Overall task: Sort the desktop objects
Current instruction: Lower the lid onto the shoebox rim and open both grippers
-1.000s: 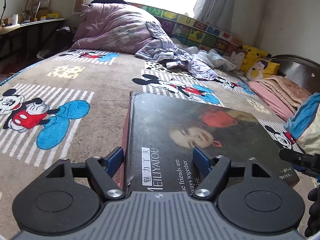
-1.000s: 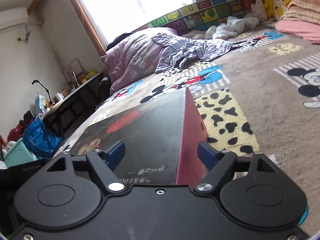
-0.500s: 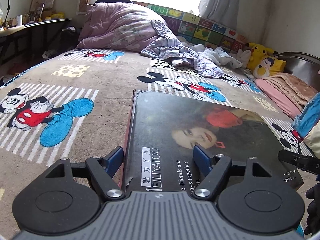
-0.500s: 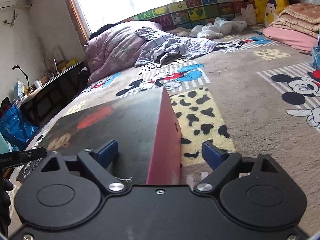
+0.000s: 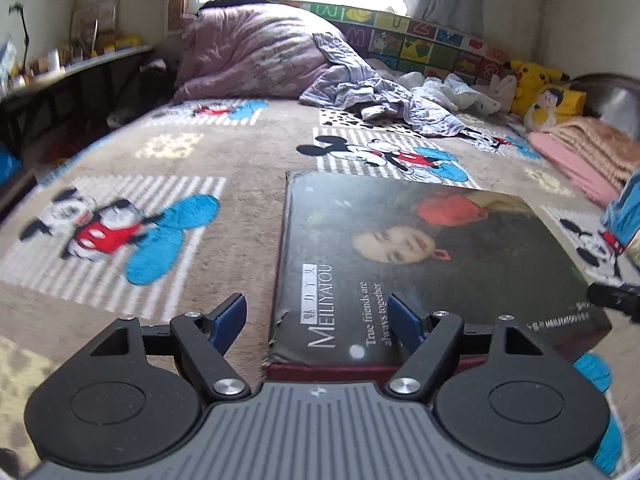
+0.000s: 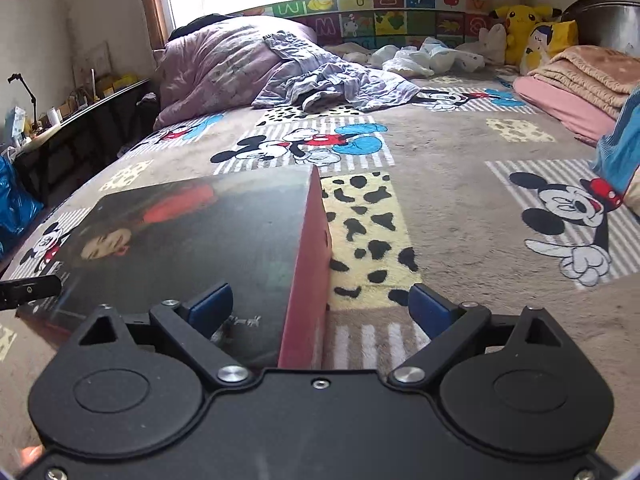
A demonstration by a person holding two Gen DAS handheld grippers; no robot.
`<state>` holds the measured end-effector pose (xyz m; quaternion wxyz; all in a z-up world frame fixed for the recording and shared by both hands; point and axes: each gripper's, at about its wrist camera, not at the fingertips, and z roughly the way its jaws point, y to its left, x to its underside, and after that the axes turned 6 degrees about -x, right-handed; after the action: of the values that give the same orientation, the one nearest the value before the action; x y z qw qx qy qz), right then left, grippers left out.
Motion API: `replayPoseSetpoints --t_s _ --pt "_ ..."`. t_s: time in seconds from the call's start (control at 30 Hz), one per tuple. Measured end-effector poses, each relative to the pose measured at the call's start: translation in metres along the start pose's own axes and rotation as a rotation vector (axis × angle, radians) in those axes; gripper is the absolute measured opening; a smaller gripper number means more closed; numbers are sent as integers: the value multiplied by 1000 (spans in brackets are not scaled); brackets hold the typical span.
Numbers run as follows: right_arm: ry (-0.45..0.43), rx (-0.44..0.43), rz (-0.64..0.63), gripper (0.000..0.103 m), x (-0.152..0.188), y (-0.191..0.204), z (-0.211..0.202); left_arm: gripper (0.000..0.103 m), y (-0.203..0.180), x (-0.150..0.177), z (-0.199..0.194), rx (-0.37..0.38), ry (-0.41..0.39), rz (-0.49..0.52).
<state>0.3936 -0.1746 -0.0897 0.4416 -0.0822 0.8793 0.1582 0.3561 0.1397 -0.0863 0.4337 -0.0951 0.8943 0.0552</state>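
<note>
One flat box lies lid-up on a bed covered with a cartoon-mouse blanket, and two hand-held grippers meet it from opposite corners. Its dark lid carries a printed portrait and lettering; its sides are dark red.

On the left, the left gripper has its jaws spread wide and grips nothing. One blue finger hangs over the blanket just beside the box's near left corner; the other sits over the lid. That corner of the lid looks scuffed and slightly torn.

On the right, the right gripper is also spread open and empty, straddling the box's red side wall, with one finger over the lid and one over the blanket.

The box looks like stiff cardboard, probably light for its size, with a smooth lid that may slip. It seems too wide for one gripper to span, so a sound hold would likely be a pinch on a side wall or lid edge from each side, away from the torn corner.

What is inside the box is hidden, so its weight is a guess. Each gripper's body covers the nearest edge of the box, and whether the fingers touch the lid cannot be told.
</note>
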Motion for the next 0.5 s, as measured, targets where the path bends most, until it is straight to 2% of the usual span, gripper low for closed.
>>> replayPoseSetpoints --t_s 0.2,0.5 --pt "2 6 -25 95 1 10 -25 77 -1 0 -28 -21 -23 23" --pt "1 11 -52 95 5 22 -63 77 -9 9 -75 -5 -43 26"
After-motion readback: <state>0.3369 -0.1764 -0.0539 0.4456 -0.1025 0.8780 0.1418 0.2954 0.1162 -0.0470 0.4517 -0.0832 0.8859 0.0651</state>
